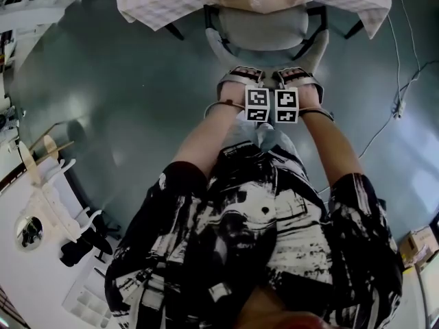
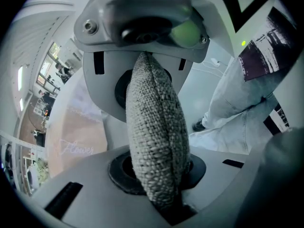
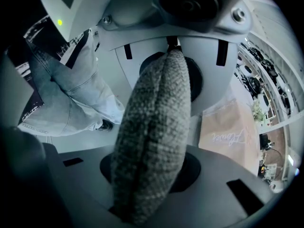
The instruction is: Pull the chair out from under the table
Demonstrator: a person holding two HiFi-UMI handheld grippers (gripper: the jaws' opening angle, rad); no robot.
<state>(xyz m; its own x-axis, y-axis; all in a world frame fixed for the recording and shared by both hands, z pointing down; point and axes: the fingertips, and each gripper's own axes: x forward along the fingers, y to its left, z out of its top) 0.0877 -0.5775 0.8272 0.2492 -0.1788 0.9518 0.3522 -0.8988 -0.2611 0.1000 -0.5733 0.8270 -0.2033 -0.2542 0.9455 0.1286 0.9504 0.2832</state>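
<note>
"Grey woven fabric between both sets of jaws, is that the chair (image 1: 264, 27)?"

"Yes, the top edge of the chair back (image 1: 314, 50). The left gripper (image 2: 153, 127) is closed on it, with the padded rim squeezed between the upper and lower jaw. The right gripper (image 3: 156, 141) pinches the same rim in the same way."

"How do the two sit relative to each other?"

"Close together at the middle of the back, both pointing steeply down. Their marker cubes (image 1: 257, 105) are just beside each other, in front of the person's black-and-white shirt (image 1: 260, 238)."

"And where does the chair stand?"

"On the grey-green floor (image 1: 123, 81), facing the surface (image 1: 164, 5), which wears a checked cloth (image 1: 357, 5). The front of the seat lies under the cloth's hanging edge. The rear of the seat and the back are out in the open, on the person's side."

"Anything else around?"

"A thin cable (image 1: 398, 94) trails over the floor to the right of the chair, well apart from it. Each gripper view shows the person's pale jeans (image 2: 237, 108) behind the chair back, and a tan paper bag (image 3: 228, 132) with script lettering off to the side."
</note>
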